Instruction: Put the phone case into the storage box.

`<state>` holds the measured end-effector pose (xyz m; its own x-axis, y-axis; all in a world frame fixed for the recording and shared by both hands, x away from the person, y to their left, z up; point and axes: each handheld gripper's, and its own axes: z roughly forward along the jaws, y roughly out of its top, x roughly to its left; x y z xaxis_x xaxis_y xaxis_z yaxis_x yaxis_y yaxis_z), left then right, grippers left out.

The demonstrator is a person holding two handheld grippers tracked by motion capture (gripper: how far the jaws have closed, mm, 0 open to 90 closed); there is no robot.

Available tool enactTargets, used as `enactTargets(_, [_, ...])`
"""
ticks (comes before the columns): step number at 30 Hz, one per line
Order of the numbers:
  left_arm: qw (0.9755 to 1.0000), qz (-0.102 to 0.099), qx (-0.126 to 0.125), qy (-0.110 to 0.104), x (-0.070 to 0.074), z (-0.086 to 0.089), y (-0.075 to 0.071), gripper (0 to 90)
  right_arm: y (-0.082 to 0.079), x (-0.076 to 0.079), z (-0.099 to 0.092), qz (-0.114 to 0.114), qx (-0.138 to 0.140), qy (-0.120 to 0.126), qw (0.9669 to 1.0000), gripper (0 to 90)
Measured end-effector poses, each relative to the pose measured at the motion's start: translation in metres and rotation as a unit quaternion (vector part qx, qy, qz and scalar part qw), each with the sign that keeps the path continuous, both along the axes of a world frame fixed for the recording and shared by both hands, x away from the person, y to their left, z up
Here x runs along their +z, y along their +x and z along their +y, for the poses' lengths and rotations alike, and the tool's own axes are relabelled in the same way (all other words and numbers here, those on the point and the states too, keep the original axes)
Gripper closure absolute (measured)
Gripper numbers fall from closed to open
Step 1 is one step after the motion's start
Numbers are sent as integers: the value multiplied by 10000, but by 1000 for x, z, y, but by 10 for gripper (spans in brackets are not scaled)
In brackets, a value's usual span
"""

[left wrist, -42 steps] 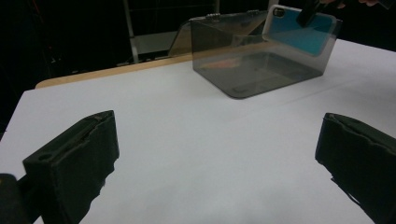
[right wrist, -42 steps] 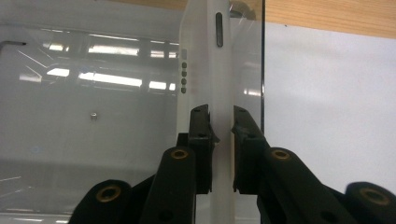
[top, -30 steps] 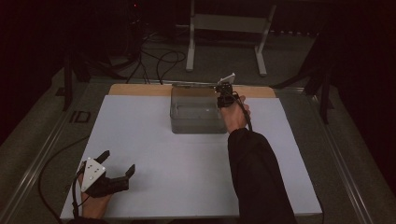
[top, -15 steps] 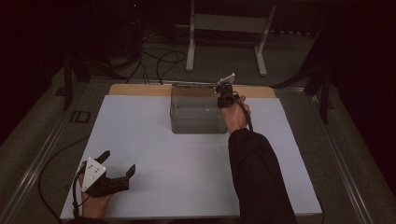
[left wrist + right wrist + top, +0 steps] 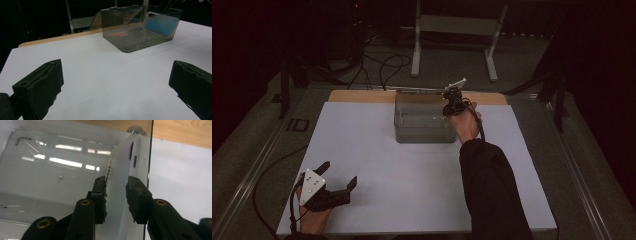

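Observation:
A smoky clear plastic box [image 5: 424, 131] stands open at the far middle of the white table [image 5: 412, 190]. My right gripper [image 5: 447, 111] reaches down over its right wall. In the right gripper view its jaws [image 5: 117, 187] press both faces of a pale phone case [image 5: 120, 167] standing on edge just inside that wall. Through the box [image 5: 130, 37] in the left gripper view, the case [image 5: 160, 25] looks blue and leans on the right side. My left gripper [image 5: 338, 174] rests near the table's front left corner, jaws [image 5: 116, 82] wide apart with nothing between them.
A wooden strip [image 5: 362, 96] borders the table's far edge behind the box. A small L-shaped key [image 5: 22, 139] and a tiny screw [image 5: 60, 177] lie on the box floor. A metal stand [image 5: 452, 25] and cables [image 5: 377, 65] sit on the floor beyond.

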<state>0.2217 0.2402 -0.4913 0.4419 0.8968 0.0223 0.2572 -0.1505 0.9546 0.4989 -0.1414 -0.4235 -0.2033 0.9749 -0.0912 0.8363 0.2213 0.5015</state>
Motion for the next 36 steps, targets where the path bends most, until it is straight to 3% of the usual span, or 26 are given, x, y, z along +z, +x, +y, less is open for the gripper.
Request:
enactTargets(4, [10000, 1, -7, 14, 0, 0, 0, 7, -2, 2, -3, -102, 102, 85, 9999, 625])
enactTargets(8, [10000, 3, -4, 16, 0, -1, 0, 7, -7, 4, -5, -381, 314, 113, 9987, 579])
enactTargets(17, [10000, 15, 1, 24, -1, -1, 1, 7, -15, 6, -8, -503, 653, 412, 9957, 405])
enactTargets(21, [10000, 26, 5, 29, -1, -1, 1, 7, -19, 7, -8, -607, 743, 381, 9947, 348])
enactTargets(23, [10000, 28, 1, 29, -1, -1, 1, 7, -24, 9, -8, -778, 700, 258, 9942, 257])
enactTargets(28, [10000, 39, -1, 40, -2, -1, 2, 6, -34, 10, -12, -969, 689, 308, 9924, 145])
enactTargets(36, [9999, 88, 5, 50, -2, -2, 2, 7, -52, 14, -29, -1352, 750, 497, 9867, 124])
